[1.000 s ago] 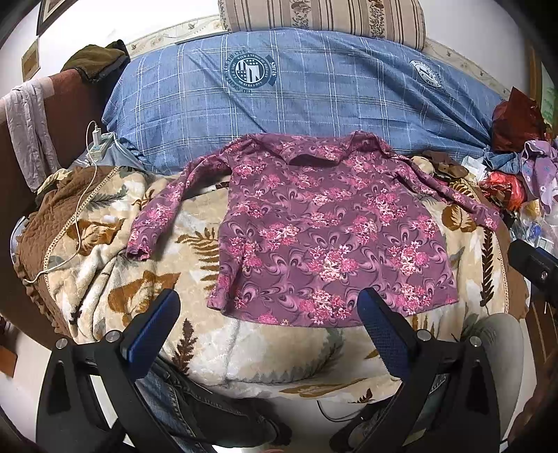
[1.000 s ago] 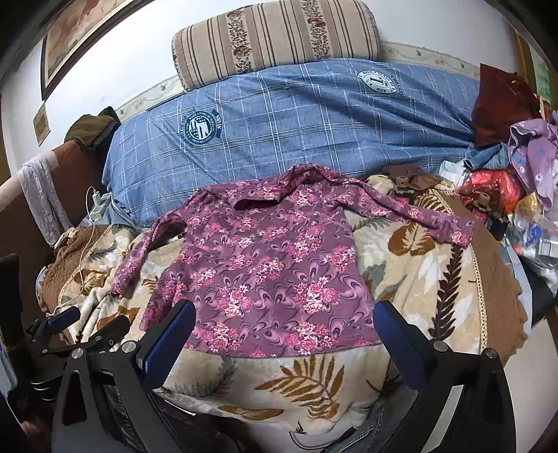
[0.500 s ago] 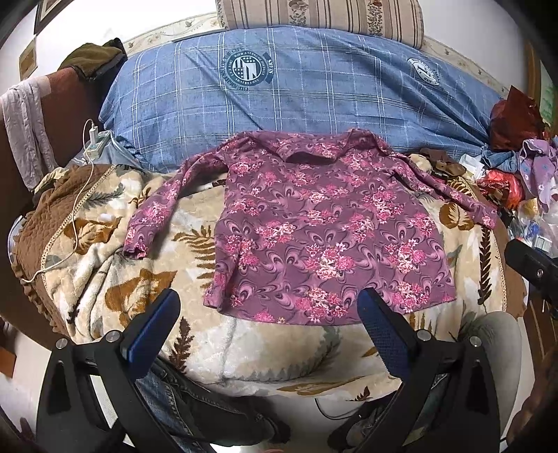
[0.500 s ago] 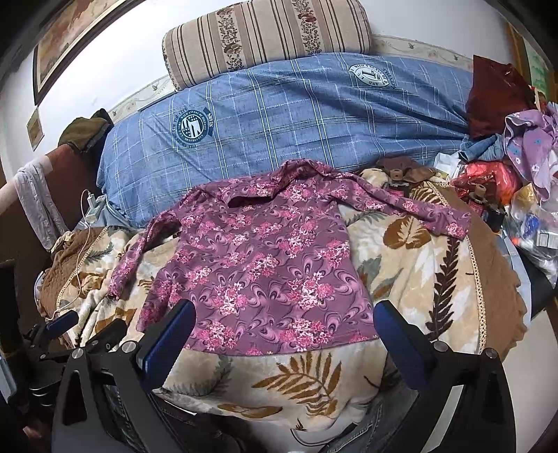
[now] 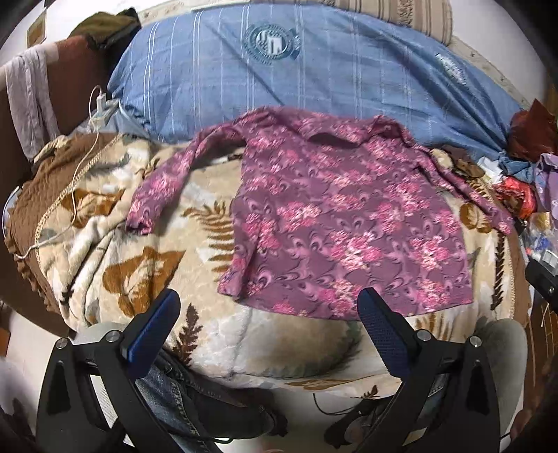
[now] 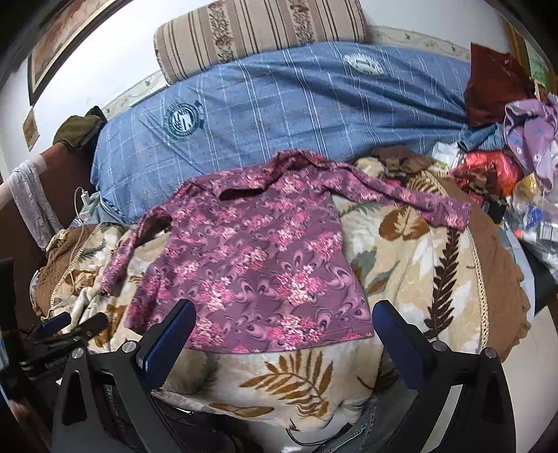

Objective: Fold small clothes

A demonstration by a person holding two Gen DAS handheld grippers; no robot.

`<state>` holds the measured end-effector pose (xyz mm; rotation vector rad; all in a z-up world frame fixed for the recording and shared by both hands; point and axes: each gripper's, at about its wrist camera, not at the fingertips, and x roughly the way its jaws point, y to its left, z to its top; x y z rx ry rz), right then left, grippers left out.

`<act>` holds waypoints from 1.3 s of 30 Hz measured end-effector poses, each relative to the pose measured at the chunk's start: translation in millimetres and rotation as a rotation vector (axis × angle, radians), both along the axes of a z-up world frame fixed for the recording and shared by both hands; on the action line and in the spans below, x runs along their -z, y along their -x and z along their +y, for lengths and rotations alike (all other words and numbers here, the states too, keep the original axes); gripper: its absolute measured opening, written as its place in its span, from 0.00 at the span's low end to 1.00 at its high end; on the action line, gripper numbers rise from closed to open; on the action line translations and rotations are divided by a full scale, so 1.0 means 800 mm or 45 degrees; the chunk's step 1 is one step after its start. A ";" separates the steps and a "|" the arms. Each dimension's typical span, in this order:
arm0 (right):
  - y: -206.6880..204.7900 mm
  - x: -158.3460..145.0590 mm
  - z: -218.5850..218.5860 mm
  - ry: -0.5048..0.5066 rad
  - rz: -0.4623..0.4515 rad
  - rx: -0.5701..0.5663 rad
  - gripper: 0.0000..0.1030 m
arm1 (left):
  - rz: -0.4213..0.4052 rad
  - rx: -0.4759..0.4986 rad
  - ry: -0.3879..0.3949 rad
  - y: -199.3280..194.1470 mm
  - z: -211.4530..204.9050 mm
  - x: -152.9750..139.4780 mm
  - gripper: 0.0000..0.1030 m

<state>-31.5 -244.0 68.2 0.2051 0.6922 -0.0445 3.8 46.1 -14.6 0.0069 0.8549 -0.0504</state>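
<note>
Spread flat on a cream fleece blanket with brown leaf and fern print (image 5: 104, 244) (image 6: 401, 251): a small purple long-sleeved top with pink flower pattern (image 5: 341, 223) (image 6: 258, 258), neckline toward a blue checked quilt with round crests (image 5: 314, 69) (image 6: 296, 104), hem toward the cameras. Both sleeves stretched outward, one reaching a pile of mixed clothes and bags at the bed's far side (image 5: 530, 181) (image 6: 516, 167). Unfolded so far.

Left gripper (image 5: 265, 324) released, blue-padded fingers wide apart, hovering just short of the hem, touching nothing. Right gripper (image 6: 282, 331) likewise released, fingers spread, empty, poised over the hem's near edge; contact with the fabric not evident.

Behind the quilt, a beige striped bolster cushion (image 6: 258, 31) against the wall. White charger cable (image 5: 73, 195) (image 6: 76, 244) trailing across the blanket's brown quilted border. Grey cloth draped over a dark brown headboard (image 5: 28, 97) (image 6: 28, 205). Denim-clad legs (image 5: 167, 400) below the bed edge.
</note>
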 end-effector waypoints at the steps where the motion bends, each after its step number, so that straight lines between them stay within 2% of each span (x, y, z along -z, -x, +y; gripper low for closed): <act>1: -0.002 0.006 -0.004 -0.010 0.012 -0.002 0.96 | 0.012 0.000 -0.002 -0.003 0.001 0.005 0.99; 5: -0.018 0.036 -0.018 -0.037 0.083 0.005 0.90 | 0.068 -0.021 -0.008 -0.017 0.006 0.028 0.99; 15: -0.076 0.092 -0.040 -0.022 0.209 -0.001 0.76 | 0.181 -0.105 0.051 -0.078 0.045 0.083 0.99; 19: -0.105 0.118 -0.067 -0.025 0.258 0.041 0.68 | 0.203 -0.098 0.106 -0.110 0.056 0.104 0.99; 23: -0.134 0.139 -0.085 0.029 0.293 0.087 0.62 | 0.206 -0.052 0.156 -0.137 0.056 0.121 0.98; 25: -0.152 0.157 -0.090 0.055 0.320 0.099 0.58 | 0.230 -0.033 0.130 -0.149 0.050 0.135 0.86; 27: -0.163 0.174 -0.094 0.032 0.361 0.104 0.50 | 0.269 -0.008 0.136 -0.155 0.046 0.148 0.55; 28: -0.167 0.182 -0.094 0.002 0.378 0.093 0.47 | 0.258 -0.014 0.116 -0.153 0.044 0.149 0.53; 29: -0.167 0.182 -0.090 0.029 0.374 0.091 0.46 | 0.229 -0.011 0.100 -0.149 0.041 0.145 0.40; 30: -0.166 0.180 -0.085 0.059 0.365 0.083 0.39 | 0.228 0.022 0.123 -0.144 0.039 0.141 0.16; 31: -0.165 0.177 -0.080 0.075 0.359 0.059 0.26 | 0.238 0.038 0.154 -0.142 0.038 0.139 0.08; 34: -0.156 0.171 -0.068 0.103 0.368 0.024 0.06 | 0.238 0.025 0.183 -0.129 0.045 0.126 0.03; 37: -0.140 0.153 -0.065 0.067 0.361 0.024 0.05 | 0.226 0.007 0.273 -0.108 0.066 0.102 0.02; 39: -0.122 0.135 -0.063 0.046 0.350 0.023 0.05 | 0.233 -0.004 0.271 -0.091 0.082 0.088 0.02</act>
